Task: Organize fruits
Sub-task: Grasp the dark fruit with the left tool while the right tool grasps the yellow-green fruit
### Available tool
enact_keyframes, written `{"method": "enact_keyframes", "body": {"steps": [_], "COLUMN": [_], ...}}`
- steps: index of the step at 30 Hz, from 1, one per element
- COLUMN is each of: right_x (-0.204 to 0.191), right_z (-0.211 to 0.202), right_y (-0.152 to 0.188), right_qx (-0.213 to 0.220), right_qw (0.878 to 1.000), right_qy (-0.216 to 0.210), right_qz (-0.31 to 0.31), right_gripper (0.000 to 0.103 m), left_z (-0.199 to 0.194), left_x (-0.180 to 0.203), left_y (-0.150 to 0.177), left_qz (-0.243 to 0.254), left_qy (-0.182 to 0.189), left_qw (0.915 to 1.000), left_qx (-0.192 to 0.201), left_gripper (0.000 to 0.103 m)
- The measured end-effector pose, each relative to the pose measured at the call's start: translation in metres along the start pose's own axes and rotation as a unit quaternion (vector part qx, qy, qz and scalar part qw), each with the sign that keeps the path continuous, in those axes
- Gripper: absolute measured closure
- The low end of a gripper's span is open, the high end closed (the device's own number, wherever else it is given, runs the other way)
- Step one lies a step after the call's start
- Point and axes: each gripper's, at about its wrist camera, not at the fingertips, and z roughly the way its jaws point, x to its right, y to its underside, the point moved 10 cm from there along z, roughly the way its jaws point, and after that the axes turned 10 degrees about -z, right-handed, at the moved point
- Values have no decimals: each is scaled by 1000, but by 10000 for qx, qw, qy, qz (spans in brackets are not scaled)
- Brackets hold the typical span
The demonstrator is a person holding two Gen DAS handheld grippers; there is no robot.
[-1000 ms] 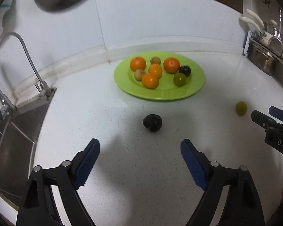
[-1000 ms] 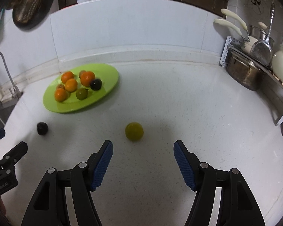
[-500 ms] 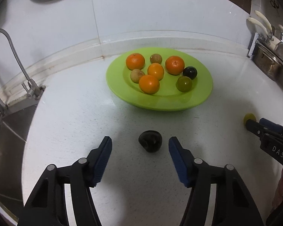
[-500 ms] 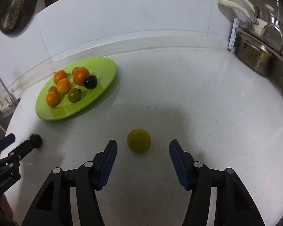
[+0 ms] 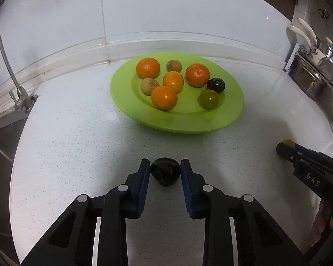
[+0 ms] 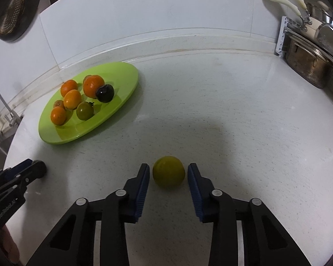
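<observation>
A dark, almost black fruit (image 5: 165, 174) lies on the white counter between the blue pads of my left gripper (image 5: 165, 171); the pads sit at its sides, touching or nearly so. A yellow-green fruit (image 6: 168, 174) lies between the pads of my right gripper (image 6: 168, 175), with small gaps on both sides. A green plate (image 5: 230, 115) behind holds several oranges, two brownish fruits, a green fruit and a dark one. The plate also shows in the right wrist view (image 6: 55, 133).
A sink and tap (image 5: 17, 97) are at the left edge of the counter. A steel pot (image 6: 308, 66) and utensils stand at the right back. The white wall runs behind the plate. The right gripper shows at the right of the left wrist view (image 5: 284, 147).
Both grippers have moved forward and down onto their fruits and have narrowed from wide open to closely flanking them.
</observation>
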Motion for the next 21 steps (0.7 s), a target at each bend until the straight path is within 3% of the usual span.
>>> {"method": "enact_keyframes", "body": {"steps": [8,21], "right_x": [-11,-41], "right_z": [-8,-34], "right_y": [-4,-11], "right_qx": [143,385], "right_qw": [9996,9972], "right_qy": [-65,-536], "right_qz": [-220,-344], "right_gripper": [74,73], "left_z": [-3,-40], "left_x": [0,11], "left_y": [0,-4], "left_qz": [30,270], "left_qy": [175,507], "left_qw": [9998,9980], "left_qx": [26,275], "left_gripper": [75,75]}}
